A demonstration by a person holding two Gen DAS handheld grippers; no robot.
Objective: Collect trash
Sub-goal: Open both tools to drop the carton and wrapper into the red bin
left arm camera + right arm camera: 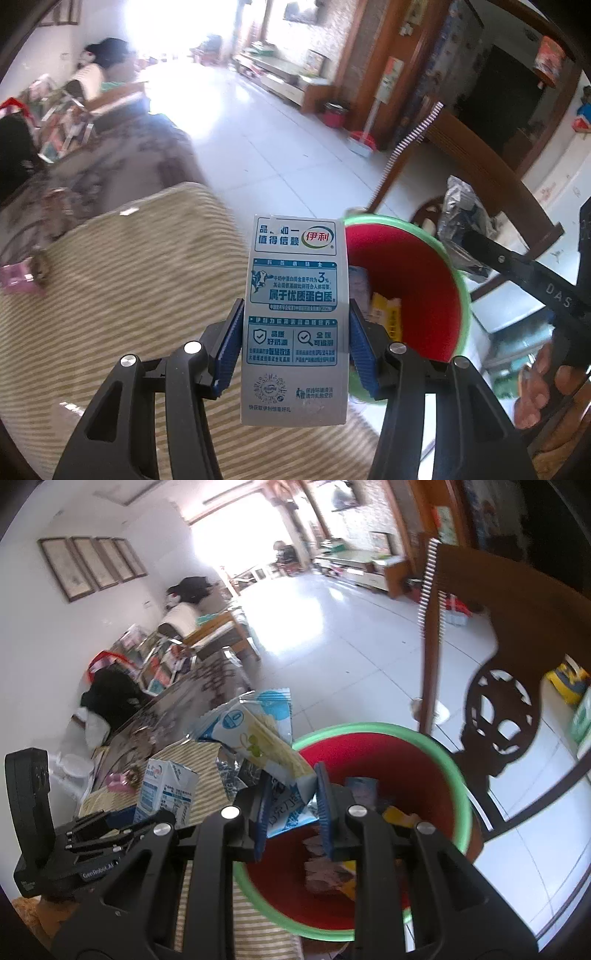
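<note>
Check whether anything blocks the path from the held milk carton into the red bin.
Nothing visible does. The left gripper holds the milk carton upright beside the red bin, whose mouth is open. The right gripper holds a snack wrapper over the bin's near rim.

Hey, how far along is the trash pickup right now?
Partly done: the red bin with a green rim already holds several wrappers. In hand: the left gripper clamps a grey-and-blue milk carton beside the bin, and the right gripper holds a blue-and-white snack wrapper at the bin's rim. Left: drop both; a small pink item sits on the striped cloth.
</note>
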